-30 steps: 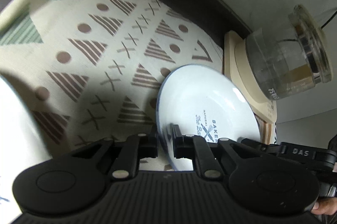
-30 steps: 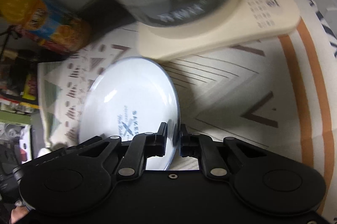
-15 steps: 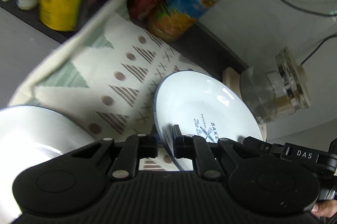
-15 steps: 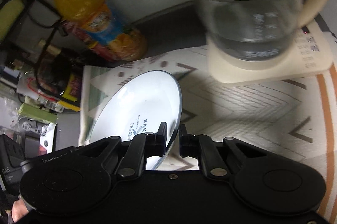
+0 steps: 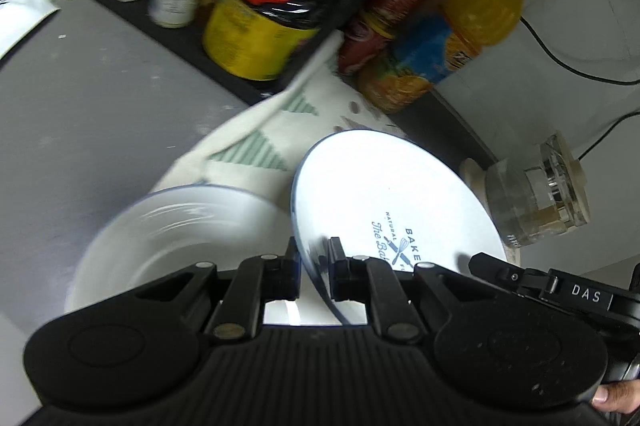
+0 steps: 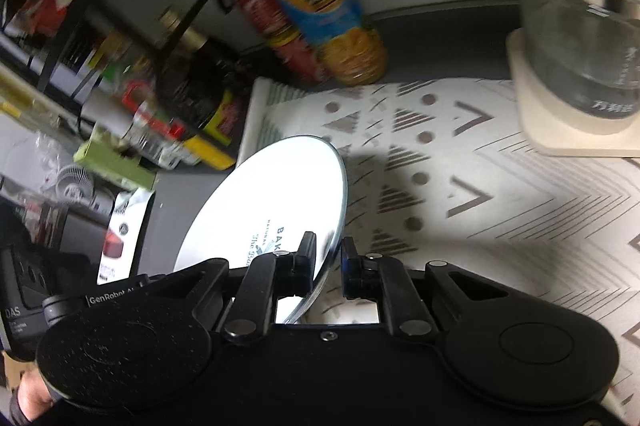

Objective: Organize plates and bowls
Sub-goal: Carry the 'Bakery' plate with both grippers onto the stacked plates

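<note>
A white plate with a blue rim and blue "BAKE" print (image 5: 384, 194) is held in the air, tilted, by both grippers. My left gripper (image 5: 314, 258) is shut on its left rim. My right gripper (image 6: 328, 258) is shut on the opposite rim of the same plate (image 6: 276, 194). A second white plate with a blue rim (image 5: 172, 234) lies below and left of the held plate in the left wrist view, on the edge of the patterned cloth (image 6: 460, 186).
A glass kettle on a cream base (image 6: 580, 46) stands at the right. An orange juice bottle (image 5: 452, 38) and a red snack tube (image 6: 276, 22) stand at the back wall. A black rack with jars and a yellow can (image 5: 256, 38) stands at the left on the grey counter (image 5: 80, 106).
Both grippers have lifted the plate and carried it left, away from the kettle. The second plate has come into fuller view under the left gripper.
</note>
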The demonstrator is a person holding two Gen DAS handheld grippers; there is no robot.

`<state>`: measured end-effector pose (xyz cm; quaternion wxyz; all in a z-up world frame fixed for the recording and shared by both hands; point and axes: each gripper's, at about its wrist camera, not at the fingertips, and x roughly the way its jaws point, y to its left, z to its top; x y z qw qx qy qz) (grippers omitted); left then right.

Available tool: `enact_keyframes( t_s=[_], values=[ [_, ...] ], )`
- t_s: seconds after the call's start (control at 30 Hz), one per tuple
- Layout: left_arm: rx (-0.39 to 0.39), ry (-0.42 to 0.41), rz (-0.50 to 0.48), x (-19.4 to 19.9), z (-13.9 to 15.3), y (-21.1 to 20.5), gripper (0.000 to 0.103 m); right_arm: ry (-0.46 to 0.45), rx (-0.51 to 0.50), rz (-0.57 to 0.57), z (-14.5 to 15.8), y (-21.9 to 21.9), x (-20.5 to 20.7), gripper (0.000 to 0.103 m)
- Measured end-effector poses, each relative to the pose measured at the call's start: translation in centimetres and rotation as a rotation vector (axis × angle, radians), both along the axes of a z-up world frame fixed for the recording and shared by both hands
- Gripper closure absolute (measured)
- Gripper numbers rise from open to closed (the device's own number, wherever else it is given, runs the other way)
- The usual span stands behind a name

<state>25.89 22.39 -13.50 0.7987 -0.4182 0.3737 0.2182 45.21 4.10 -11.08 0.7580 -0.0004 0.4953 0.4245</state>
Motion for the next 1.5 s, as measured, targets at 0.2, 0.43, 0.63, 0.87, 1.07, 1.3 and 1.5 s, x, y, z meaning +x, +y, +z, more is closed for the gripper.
enact_keyframes(
  t_s=[0.2,0.43,0.63,0.87,1.07,1.3,1.5],
  values=[
    [-0.001,0.026,0.024,-3.0,-0.6,0.6,0.092,-0.021,-0.024,0.051,-1.1,1.6,-3.3,0.091],
    [-0.004,0.047,0.031,-5.3,-1.4,1.0,0.092,-0.017,-0.042,0.068,-2.3,2.3,-6.0,0.091],
    [-0.008,0.067,0.017,-6.4,-2.5,1.0,0.092,-0.005,-0.063,0.057,-3.4,2.6,-7.3,0.091],
    [-0.020,0.089,-0.002,-6.9,-3.7,1.3,0.092,-0.031,-0.104,0.046,-4.4,2.9,-9.0,0.091],
    [-0.019,0.115,-0.033,-7.4,-4.1,1.7,0.091,-0.056,-0.137,0.047,-5.1,3.3,-10.5,0.091],
    [-0.022,0.148,-0.082,-7.5,-4.8,1.8,0.089,-0.063,-0.161,0.020,-6.0,3.2,-11.7,0.091],
    [-0.018,0.162,-0.126,-7.4,-4.9,2.3,0.089,-0.063,-0.164,-0.037,-6.6,3.3,-12.5,0.092]
  ],
)
